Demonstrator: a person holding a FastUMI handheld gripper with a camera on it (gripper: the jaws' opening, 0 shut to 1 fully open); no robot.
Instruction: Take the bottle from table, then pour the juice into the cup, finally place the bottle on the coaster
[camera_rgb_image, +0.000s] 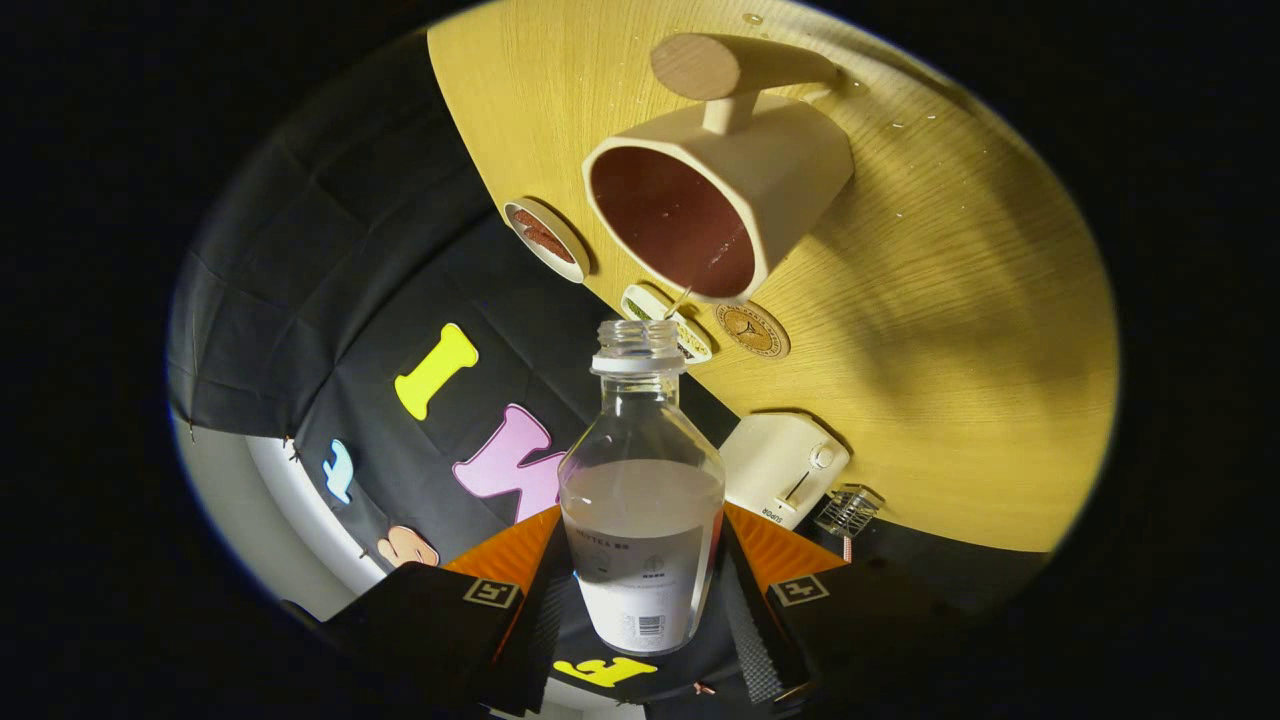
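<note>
We grip the clear, uncapped plastic bottle at its labelled lower body, fingers closed on both sides, tilted toward the cream wooden-handled cup near the desk edge; half-full, smooth, likely squashable.

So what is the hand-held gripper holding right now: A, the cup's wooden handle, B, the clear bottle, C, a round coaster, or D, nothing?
B: the hand-held gripper has both fingers pressed on the clear bottle, whose open neck tips toward the cup.
</note>
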